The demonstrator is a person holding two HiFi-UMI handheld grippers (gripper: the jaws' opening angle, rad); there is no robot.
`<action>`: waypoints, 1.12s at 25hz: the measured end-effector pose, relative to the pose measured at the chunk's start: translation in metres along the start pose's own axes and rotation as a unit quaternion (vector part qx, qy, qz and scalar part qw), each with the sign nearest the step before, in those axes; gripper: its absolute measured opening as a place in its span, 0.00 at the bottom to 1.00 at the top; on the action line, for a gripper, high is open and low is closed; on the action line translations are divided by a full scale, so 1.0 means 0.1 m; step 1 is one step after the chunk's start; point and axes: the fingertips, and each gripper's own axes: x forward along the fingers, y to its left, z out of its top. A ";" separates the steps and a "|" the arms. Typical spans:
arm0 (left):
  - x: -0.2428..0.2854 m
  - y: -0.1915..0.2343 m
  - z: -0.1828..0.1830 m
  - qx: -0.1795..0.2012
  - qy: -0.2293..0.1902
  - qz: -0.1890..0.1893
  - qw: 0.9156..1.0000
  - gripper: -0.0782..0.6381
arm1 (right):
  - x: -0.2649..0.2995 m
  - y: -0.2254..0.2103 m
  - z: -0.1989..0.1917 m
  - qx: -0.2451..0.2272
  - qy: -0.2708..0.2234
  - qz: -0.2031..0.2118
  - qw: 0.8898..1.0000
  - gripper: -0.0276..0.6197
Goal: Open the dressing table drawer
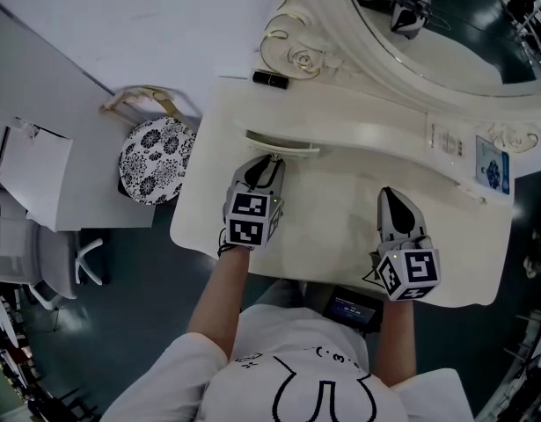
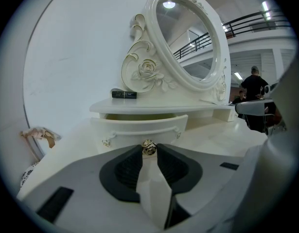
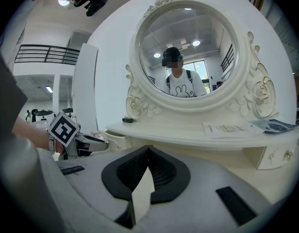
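The white dressing table [image 1: 340, 236] has a small curved drawer [image 1: 283, 146] under its raised shelf, and it stands pulled out a little. In the left gripper view the drawer front [image 2: 139, 127] shows a dark gap above it. My left gripper [image 1: 272, 159] is shut on the drawer's gold knob [image 2: 149, 147], which sits pinched between the black pads [image 2: 132, 166]. My right gripper [image 1: 389, 192] hovers over the tabletop to the right. Its jaws meet at the tips [image 3: 148, 149] with nothing between them.
A black lipstick [image 1: 270, 79] lies on the shelf by the oval mirror [image 1: 446, 33]. Printed cards [image 1: 492, 167] lie on the shelf's right end above another small drawer [image 3: 278, 155]. A stool with a floral cushion [image 1: 156, 160] stands left of the table.
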 end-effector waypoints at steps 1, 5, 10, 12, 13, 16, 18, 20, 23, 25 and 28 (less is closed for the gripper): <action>-0.01 0.00 -0.01 0.000 0.001 0.000 1.000 0.28 | 0.00 0.01 0.00 -0.001 0.000 0.001 1.000 0.07; -0.04 0.00 -0.03 0.000 0.001 -0.004 1.000 0.28 | -0.01 0.06 0.01 -0.003 0.000 0.003 1.000 0.07; -0.09 0.00 -0.06 0.000 0.002 -0.007 1.000 0.28 | -0.03 0.12 0.02 -0.005 -0.003 0.007 1.000 0.07; -0.11 0.00 -0.07 0.000 0.003 -0.007 1.000 0.28 | -0.03 0.14 0.01 -0.006 -0.004 0.009 1.000 0.07; -0.12 -0.01 -0.08 0.000 0.002 -0.007 1.000 0.28 | -0.04 0.15 0.02 -0.007 -0.004 0.010 1.000 0.07; -0.15 -0.02 -0.09 0.000 0.001 -0.006 1.000 0.28 | -0.06 0.17 0.02 -0.008 -0.005 0.011 1.000 0.07; -0.16 -0.02 -0.10 0.000 0.001 -0.007 1.000 0.28 | -0.07 0.19 0.01 -0.008 -0.005 0.011 1.000 0.07; -0.17 -0.02 -0.11 -0.001 0.001 -0.007 1.000 0.28 | -0.09 0.19 0.01 -0.009 -0.005 0.011 1.000 0.07; -0.20 -0.03 -0.12 -0.001 0.001 -0.007 1.000 0.28 | -0.11 0.20 0.01 -0.009 -0.006 0.010 1.000 0.07; -0.22 -0.03 -0.13 -0.001 0.001 -0.007 1.000 0.28 | -0.13 0.21 0.01 -0.009 -0.006 0.009 1.000 0.07; -0.23 -0.03 -0.14 0.001 -0.001 -0.007 1.000 0.28 | -0.16 0.21 0.01 -0.007 -0.008 0.006 1.000 0.07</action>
